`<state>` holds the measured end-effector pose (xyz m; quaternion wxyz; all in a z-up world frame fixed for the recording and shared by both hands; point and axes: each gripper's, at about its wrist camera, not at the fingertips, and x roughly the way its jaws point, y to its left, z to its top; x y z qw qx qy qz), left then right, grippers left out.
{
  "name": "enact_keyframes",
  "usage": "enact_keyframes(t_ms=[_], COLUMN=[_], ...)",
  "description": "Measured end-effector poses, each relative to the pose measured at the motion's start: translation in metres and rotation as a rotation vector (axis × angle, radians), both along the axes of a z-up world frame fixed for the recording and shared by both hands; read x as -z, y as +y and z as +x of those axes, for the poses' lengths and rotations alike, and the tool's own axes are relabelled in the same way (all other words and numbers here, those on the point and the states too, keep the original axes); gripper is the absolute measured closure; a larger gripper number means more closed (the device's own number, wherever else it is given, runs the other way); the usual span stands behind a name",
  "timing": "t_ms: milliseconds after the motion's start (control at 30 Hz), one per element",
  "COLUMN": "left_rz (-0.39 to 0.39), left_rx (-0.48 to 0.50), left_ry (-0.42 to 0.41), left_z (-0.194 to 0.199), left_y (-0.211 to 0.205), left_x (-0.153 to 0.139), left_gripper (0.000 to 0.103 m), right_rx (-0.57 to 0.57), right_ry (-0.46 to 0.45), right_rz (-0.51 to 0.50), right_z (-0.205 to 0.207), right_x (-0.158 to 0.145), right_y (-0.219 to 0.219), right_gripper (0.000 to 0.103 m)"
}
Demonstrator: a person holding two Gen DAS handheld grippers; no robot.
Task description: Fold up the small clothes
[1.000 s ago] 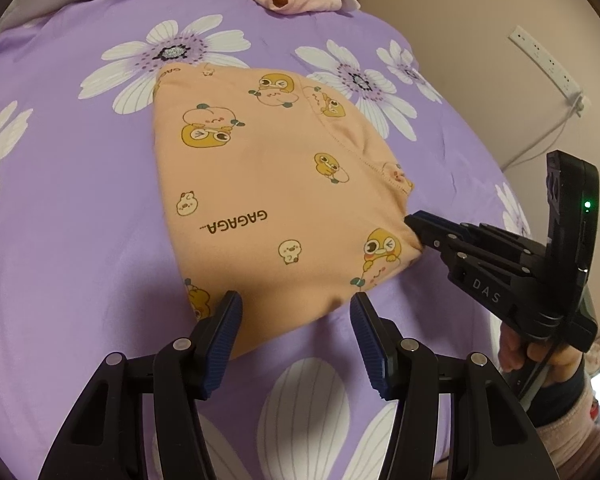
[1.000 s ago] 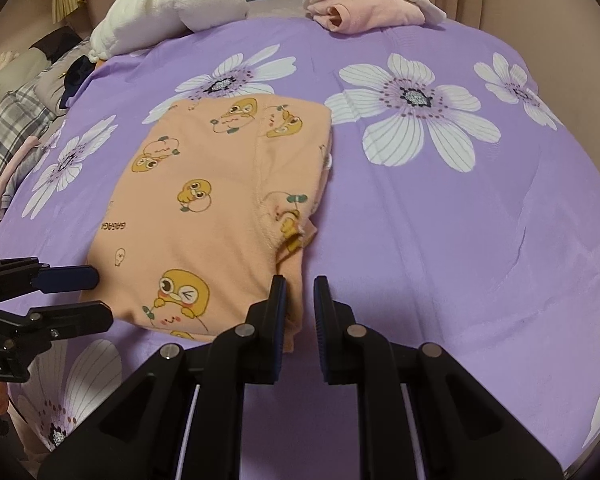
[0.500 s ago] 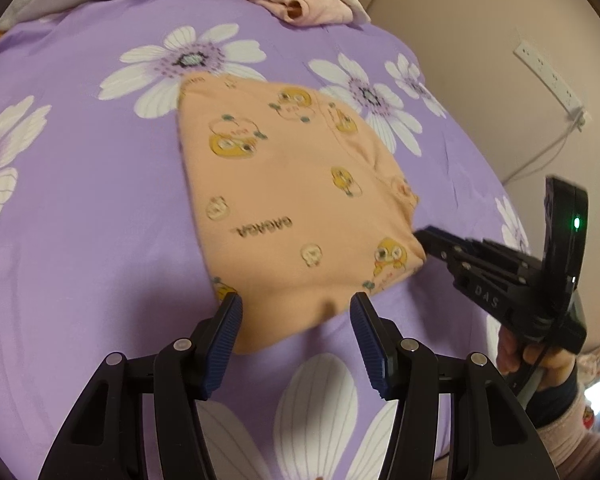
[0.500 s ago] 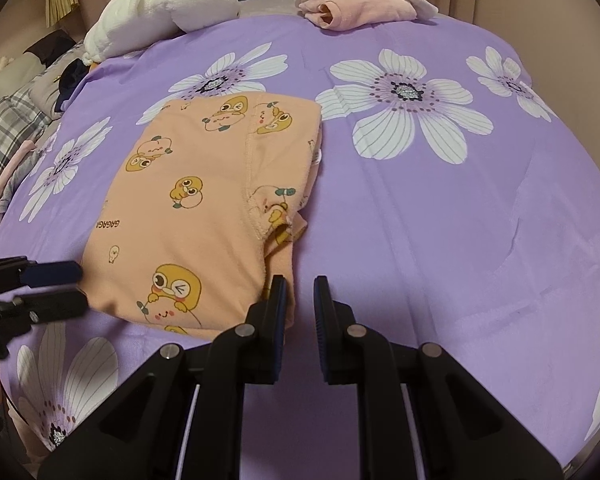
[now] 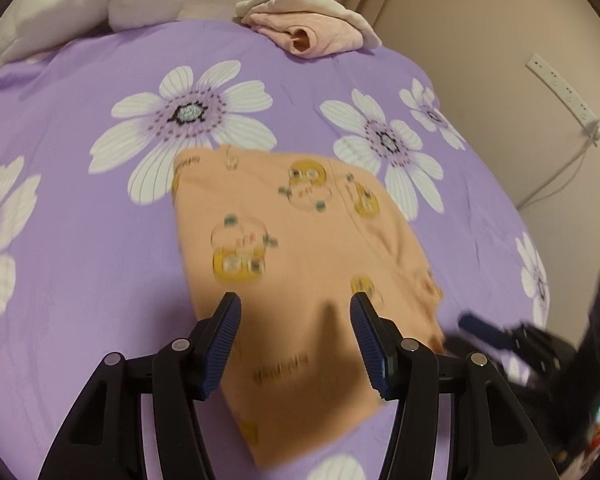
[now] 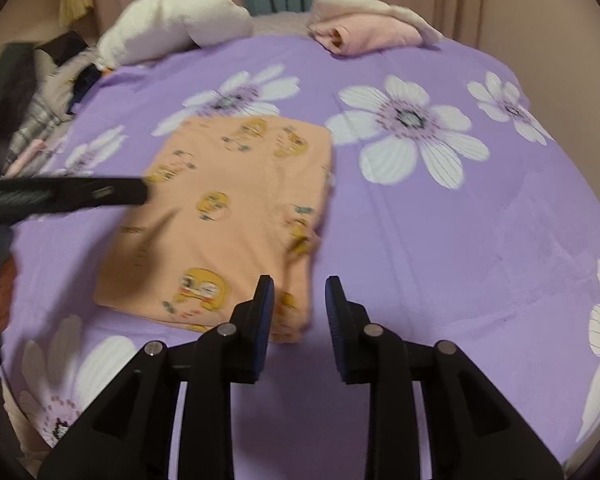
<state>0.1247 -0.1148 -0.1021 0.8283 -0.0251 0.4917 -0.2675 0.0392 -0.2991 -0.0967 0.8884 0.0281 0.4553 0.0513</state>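
Observation:
A folded peach garment with yellow cartoon prints lies flat on the purple flowered bedspread. My left gripper is open and empty, hovering above the garment's near half. In the right wrist view the garment lies left of centre. My right gripper is open and empty, just off the garment's near right corner. The left gripper shows there as a blurred dark bar over the garment's left edge. The right gripper shows blurred at the lower right of the left wrist view.
A folded pink and cream garment and a white bundle lie at the far edge of the bed. Plaid and dark clothes are piled at the left. A wall with a power strip stands to the right.
My left gripper has moved forward over the garment. My right gripper has opened and pulled back a little from the garment's near right corner.

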Motion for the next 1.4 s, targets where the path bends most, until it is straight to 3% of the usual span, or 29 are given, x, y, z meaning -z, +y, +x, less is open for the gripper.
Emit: enact_keyframes(t_ms=[133, 267, 433, 567, 733, 933, 1133, 1233, 1400], left_rz=[0.049, 0.068, 0.116, 0.085, 0.086, 0.065, 0.12, 0.083, 0.09], left_rx=[-0.024, -0.05, -0.023, -0.027, -0.018, 0.032, 0.041, 0.022, 0.04], left_ry=[0.031, 0.104, 0.105, 0.114, 0.055, -0.017, 0.012, 0.04, 0.032], left_z=[0.03, 0.052, 0.059, 0.062, 0.038, -0.021, -0.043, -0.041, -0.053], left_y=[-0.004, -0.005, -0.014, -0.007, -0.001, 0.012, 0.015, 0.019, 0.016], left_x=[0.014, 0.035, 0.042, 0.04, 0.024, 0.016, 0.043, 0.045, 0.044], left_gripper=[0.048, 0.048, 0.048, 0.048, 0.048, 0.048, 0.048, 0.048, 0.048], right_rx=[-0.081, -0.136, -0.151, -0.147, -0.141, -0.123, -0.112, -0.103, -0.095], right_ry=[-0.043, 0.001, 0.046, 0.06, 0.06, 0.059, 0.067, 0.074, 0.074], right_rz=[0.065, 0.054, 0.028, 0.034, 0.026, 0.029, 0.029, 0.034, 0.029], right_z=[0.0, 0.007, 0.013, 0.013, 0.008, 0.005, 0.006, 0.007, 0.004], right_x=[-0.002, 0.013, 0.027, 0.029, 0.027, 0.025, 0.026, 0.027, 0.024], right_y=[0.015, 0.036, 0.046, 0.045, 0.045, 0.043, 0.044, 0.043, 0.043], right_gripper=[0.077, 0.079, 0.078, 0.079, 0.079, 0.079, 0.078, 0.078, 0.079])
